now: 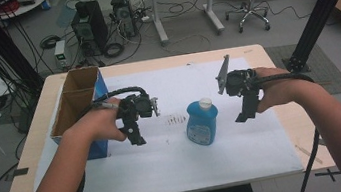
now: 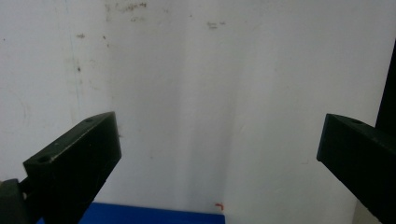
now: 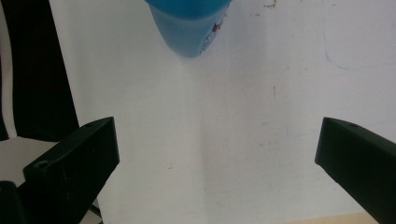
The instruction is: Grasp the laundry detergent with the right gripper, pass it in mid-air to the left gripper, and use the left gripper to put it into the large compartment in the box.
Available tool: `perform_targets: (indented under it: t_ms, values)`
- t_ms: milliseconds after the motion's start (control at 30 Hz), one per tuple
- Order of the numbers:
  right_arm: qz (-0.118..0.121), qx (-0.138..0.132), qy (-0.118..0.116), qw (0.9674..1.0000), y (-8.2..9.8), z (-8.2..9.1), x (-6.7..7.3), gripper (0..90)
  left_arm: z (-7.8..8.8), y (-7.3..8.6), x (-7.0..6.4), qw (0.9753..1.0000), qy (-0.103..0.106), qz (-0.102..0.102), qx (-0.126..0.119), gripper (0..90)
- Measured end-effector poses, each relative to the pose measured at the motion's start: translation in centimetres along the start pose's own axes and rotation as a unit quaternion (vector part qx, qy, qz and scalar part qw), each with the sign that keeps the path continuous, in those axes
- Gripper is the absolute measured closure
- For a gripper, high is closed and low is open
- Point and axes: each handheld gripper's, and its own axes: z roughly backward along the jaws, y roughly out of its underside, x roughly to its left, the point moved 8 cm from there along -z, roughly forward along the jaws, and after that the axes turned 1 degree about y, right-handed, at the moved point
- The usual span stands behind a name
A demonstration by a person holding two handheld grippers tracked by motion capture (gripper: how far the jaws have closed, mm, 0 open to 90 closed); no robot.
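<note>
A blue bottle [image 1: 202,122] with a white cap stands upright on the white sheet [image 1: 178,165] near the table's middle. My left gripper [image 1: 135,136] hovers to its left, jaws wide apart and pointing down, nothing between them [image 2: 219,154]. My right gripper [image 1: 245,114] hangs to the right of the bottle, also open and apart from it. In the right gripper view the bottle's base [image 3: 189,28] shows at the top edge, beyond the open jaws [image 3: 217,158].
An open cardboard box with blue sides [image 1: 76,106] stands at the table's left, just behind my left hand; its blue edge [image 2: 154,215] shows under the left gripper. The wooden table rim [image 1: 293,124] borders the sheet. Cables, computers and a stool are on the floor beyond.
</note>
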Motion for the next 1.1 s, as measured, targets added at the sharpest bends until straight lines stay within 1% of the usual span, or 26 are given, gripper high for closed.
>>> perform_targets:
  t_ms: [67,133,233,300,467,600,667,733,867,933,1000,1033,1067,1100]
  values:
    - [-0.005,-0.003,0.000,1.0000,0.2,0.1,0.1,0.0,0.0,-0.2,-0.1,1.0000,0.001,-0.003,0.001,0.1]
    - [-0.004,-0.004,0.001,1.0000,0.4,0.1,0.1,0.0,0.0,-0.4,-0.2,1.0000,0.000,-0.007,0.000,0.1]
    - [-0.009,-0.005,0.004,0.9999,0.7,0.1,0.2,0.0,0.0,-0.6,-0.3,1.0000,0.001,-0.007,-0.001,0.1]
    - [-0.011,-0.011,0.002,0.9999,0.8,0.0,0.2,0.0,-0.1,-0.7,-0.5,1.0000,0.001,-0.008,0.000,0.1]
    - [-0.013,-0.008,0.004,0.9999,1.0,0.0,0.5,0.0,0.3,-0.9,-0.6,1.0000,-0.002,-0.010,0.002,0.1]
    - [-0.016,-0.017,0.008,0.9997,1.0,0.2,0.5,0.0,0.4,-1.0,-0.5,0.9999,-0.004,-0.013,0.006,0.1]
    - [-0.018,-0.024,0.012,0.9995,1.2,0.2,0.6,0.0,0.4,-1.2,-0.5,0.9999,-0.003,-0.014,0.003,0.1]
    - [-0.021,-0.036,0.009,0.9991,1.3,0.2,0.7,0.0,0.5,-1.2,-0.5,0.9999,-0.004,-0.016,0.003,0.1]
    - [-0.038,-0.079,0.006,0.9962,1.5,0.2,0.7,0.0,0.4,-1.4,-0.5,0.9998,-0.004,-0.017,0.001,0.1]
    - [-0.046,-0.100,0.006,0.9940,1.6,0.3,0.8,0.0,0.4,-1.4,-0.5,0.9998,-0.005,-0.019,-0.001,0.1]
    - [-0.051,-0.124,0.007,0.9909,1.7,0.3,0.8,0.0,0.3,-1.4,-0.6,0.9998,-0.004,-0.020,-0.001,0.1]
    - [-0.054,-0.138,0.006,0.9890,1.8,0.4,0.9,0.0,0.3,-1.4,-0.7,0.9998,-0.004,-0.021,-0.002,0.1]
    - [-0.057,-0.155,0.005,0.9862,1.8,0.4,1.0,0.0,0.3,-1.4,-0.7,0.9998,-0.004,-0.021,-0.003,0.1]
    - [-0.057,-0.155,0.005,0.9862,1.8,0.4,1.0,0.0,0.3,-1.4,-0.7,0.9998,-0.004,-0.021,-0.003,0.1]
